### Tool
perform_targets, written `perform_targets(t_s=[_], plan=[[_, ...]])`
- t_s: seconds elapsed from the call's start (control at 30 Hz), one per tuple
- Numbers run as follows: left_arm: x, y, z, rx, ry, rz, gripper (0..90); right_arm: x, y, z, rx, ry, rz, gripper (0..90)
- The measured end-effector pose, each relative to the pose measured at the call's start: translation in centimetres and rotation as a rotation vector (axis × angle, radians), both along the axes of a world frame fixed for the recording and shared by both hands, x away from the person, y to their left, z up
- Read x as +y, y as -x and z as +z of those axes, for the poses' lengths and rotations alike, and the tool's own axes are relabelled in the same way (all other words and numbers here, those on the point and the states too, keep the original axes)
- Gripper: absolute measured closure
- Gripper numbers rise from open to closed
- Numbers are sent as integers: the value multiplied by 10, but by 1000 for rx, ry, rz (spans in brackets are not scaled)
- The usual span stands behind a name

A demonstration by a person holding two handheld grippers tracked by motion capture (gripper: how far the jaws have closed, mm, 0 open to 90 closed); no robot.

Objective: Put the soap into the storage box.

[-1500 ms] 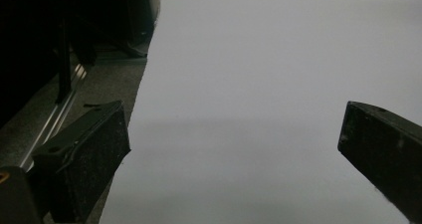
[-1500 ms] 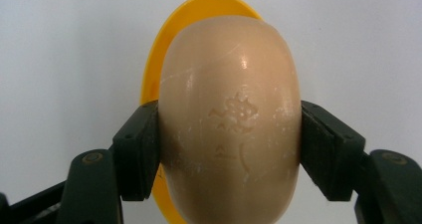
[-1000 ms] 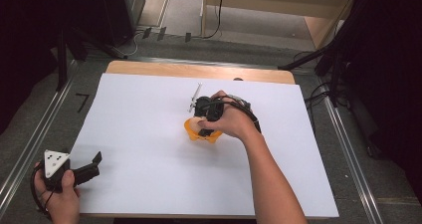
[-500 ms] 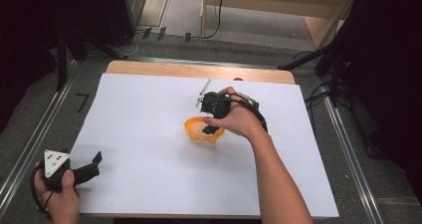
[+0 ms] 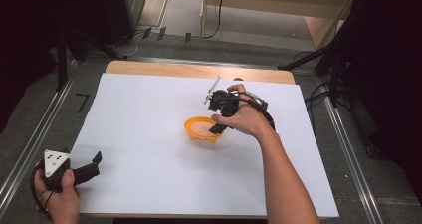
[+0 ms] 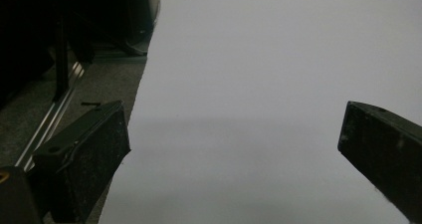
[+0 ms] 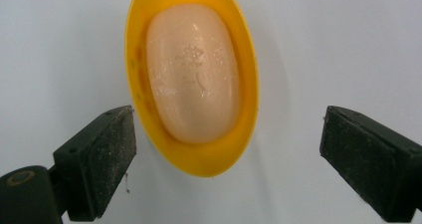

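White sheeting covered the table (image 5: 149, 134), which stood on grey flooring between metal rails, with dark equipment and trailing cables beyond its far edge. An orange soap dish (image 5: 201, 129) lay near the middle of the sheet, and in the right gripper view it held a pale oval bar of soap (image 7: 193, 72) lying flat in its bowl. The dish sat well away from the table edges, probably so that it could be approached from any side.

The right gripper (image 5: 219, 122) hung directly over the dish, pointed downward, with the person's right hand (image 5: 244, 117) wrapped around its body. Its jaws stood wide apart. In the right gripper view one jaw sat just beside the dish's rim, while the other stood well off it; neither was seen to grip the dish or the soap. In my judgement this was a positioning step ahead of a grasp on the dish or the soap; which of the two could not be told.

The left gripper (image 5: 82, 171) was held low at the near left corner of the table, well apart from the dish. Its jaws were also wide apart with nothing between them, apparently parked out of the way.
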State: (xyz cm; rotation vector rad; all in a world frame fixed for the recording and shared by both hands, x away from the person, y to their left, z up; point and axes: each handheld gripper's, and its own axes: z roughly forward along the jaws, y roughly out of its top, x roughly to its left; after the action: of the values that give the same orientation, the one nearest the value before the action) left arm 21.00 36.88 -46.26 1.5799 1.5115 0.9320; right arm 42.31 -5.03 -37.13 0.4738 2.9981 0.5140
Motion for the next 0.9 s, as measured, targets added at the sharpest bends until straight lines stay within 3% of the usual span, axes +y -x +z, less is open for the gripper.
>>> perform_targets(t_s=[0.33,0.9], plan=[[0,0,0,0,1,-1,2,-23,3,-4,-6,-34,-64,0],[-1,0,0,-1,-5,-3,2,-92,23,-21,2,-133,-204,0]])
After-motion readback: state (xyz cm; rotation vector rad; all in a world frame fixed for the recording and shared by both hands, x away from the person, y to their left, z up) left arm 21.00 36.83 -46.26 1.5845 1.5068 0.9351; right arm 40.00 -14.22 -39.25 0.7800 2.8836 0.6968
